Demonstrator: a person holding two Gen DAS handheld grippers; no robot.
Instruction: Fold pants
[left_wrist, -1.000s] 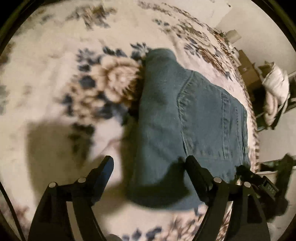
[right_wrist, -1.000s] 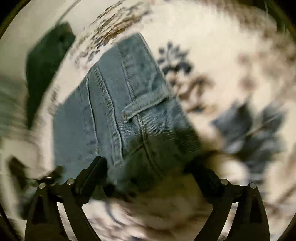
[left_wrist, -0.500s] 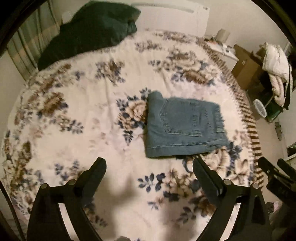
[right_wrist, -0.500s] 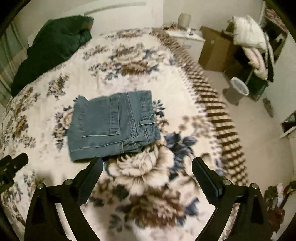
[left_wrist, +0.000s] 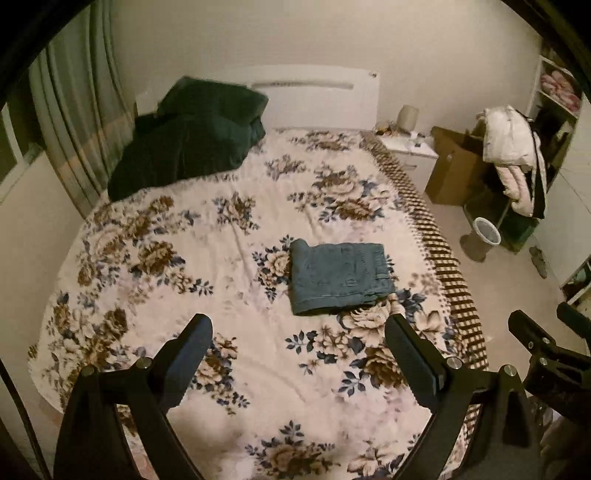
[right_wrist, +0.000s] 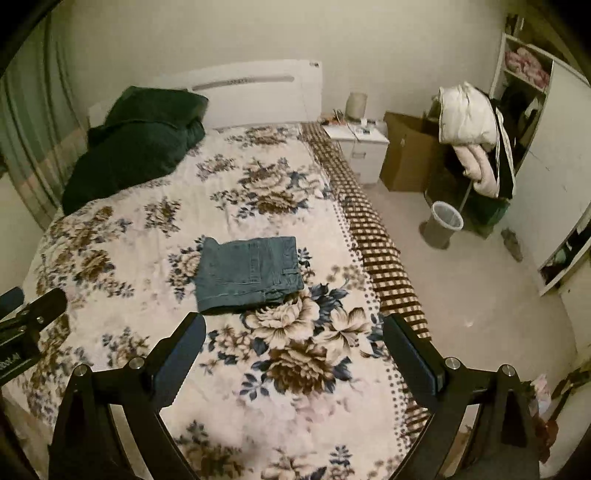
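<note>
The blue denim pants (left_wrist: 340, 276) lie folded into a compact rectangle on the floral bedspread (left_wrist: 207, 258), near the bed's right side. They also show in the right wrist view (right_wrist: 249, 273). My left gripper (left_wrist: 298, 334) is open and empty, held high above the bed and well back from the pants. My right gripper (right_wrist: 293, 332) is open and empty too, at a similar height and distance. The right gripper's body shows at the right edge of the left wrist view (left_wrist: 546, 350).
A dark green duvet (left_wrist: 188, 136) is bunched at the bed's head on the left. Right of the bed stand a white nightstand (right_wrist: 360, 142), a cardboard box (right_wrist: 404, 155), a bin (right_wrist: 443, 223) and a chair piled with white bedding (right_wrist: 469, 125). Curtains (left_wrist: 77, 107) hang on the left.
Both grippers have pulled up and back from right at the folded pants to high above the bed. The pants stay folded in place. Both grippers stay open.
</note>
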